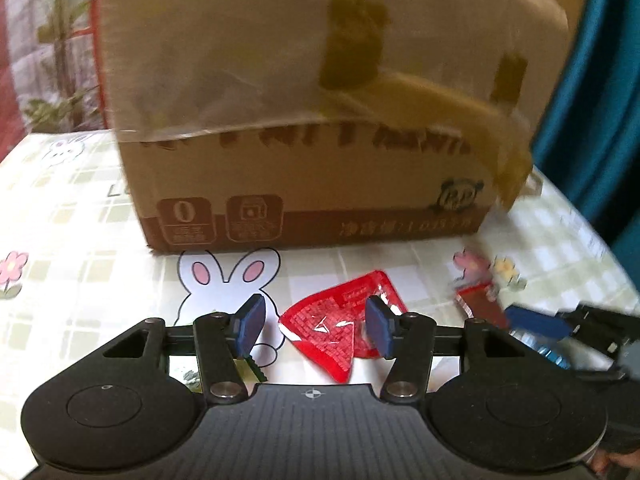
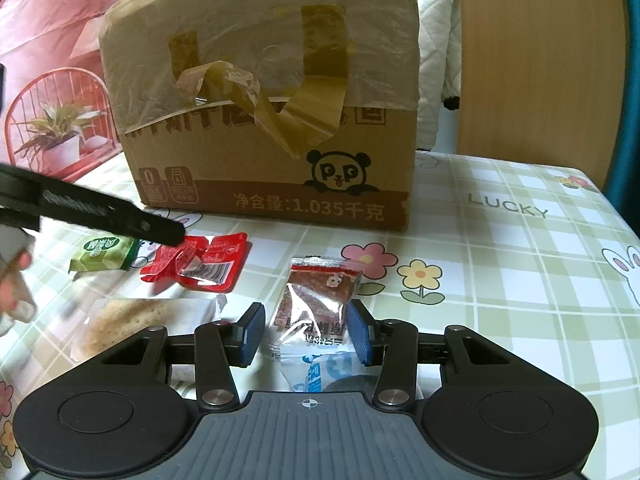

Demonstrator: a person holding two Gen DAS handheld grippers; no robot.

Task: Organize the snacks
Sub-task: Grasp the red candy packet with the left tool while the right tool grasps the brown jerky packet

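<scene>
My left gripper (image 1: 316, 324) stands open low over the table, and a red snack packet (image 1: 340, 332) lies flat between its blue pads (image 1: 250, 324) without being pressed. The right wrist view shows that packet (image 2: 200, 264) under the dark left gripper finger (image 2: 120, 216). My right gripper (image 2: 306, 332) is open around a clear packet of brown dried meat (image 2: 316, 296); a small gap shows at the left pad (image 2: 252, 332). A taped cardboard box (image 2: 260, 120) with a panda logo stands just behind the snacks, also seen as the box (image 1: 312, 120).
A green packet (image 2: 102, 256) lies left of the red one. A clear-wrapped cracker packet (image 2: 140, 320) and a blue-and-white packet (image 2: 320, 376) lie near my right gripper. The checked tablecloth (image 2: 520, 280) stretches right. A wooden panel (image 2: 540, 60) stands behind the table.
</scene>
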